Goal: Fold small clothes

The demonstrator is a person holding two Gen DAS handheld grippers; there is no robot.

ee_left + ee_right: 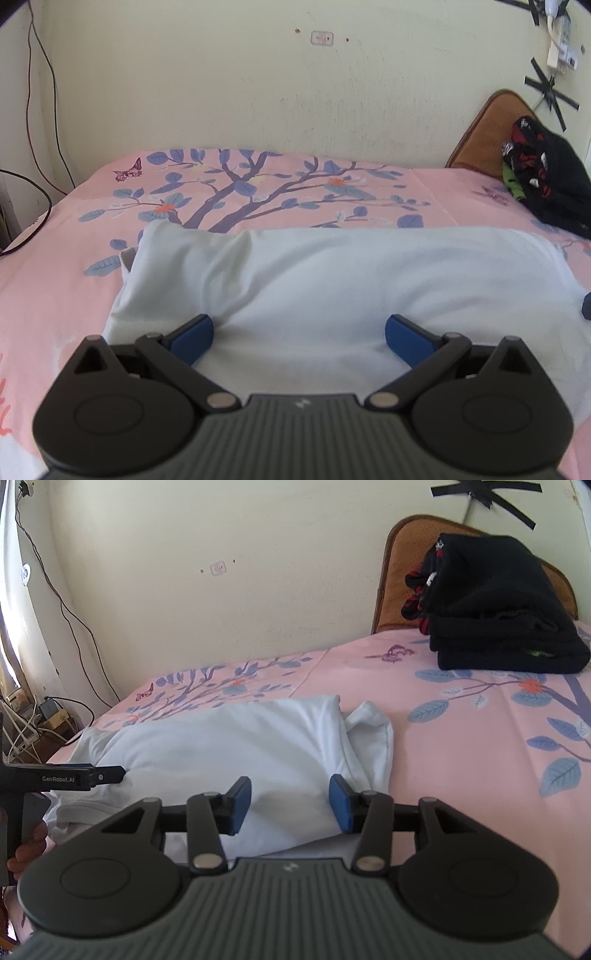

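A white garment [332,280] lies partly folded across the pink floral bedsheet [55,295]; it also shows in the right wrist view [236,746], with a sleeve sticking out at its right [373,727]. My left gripper [299,332] is open, its blue pads wide apart over the garment's near edge. It shows from the side at the left of the right wrist view [110,773]. My right gripper [290,803] is open, fingers over the garment's near right part, holding nothing.
A stack of folded black clothes [498,620] sits at the back right of the bed, also in the left wrist view [546,173], against a brown headboard [399,565]. The wall [258,92] runs behind the bed. Cables and plugs [33,716] lie at the left.
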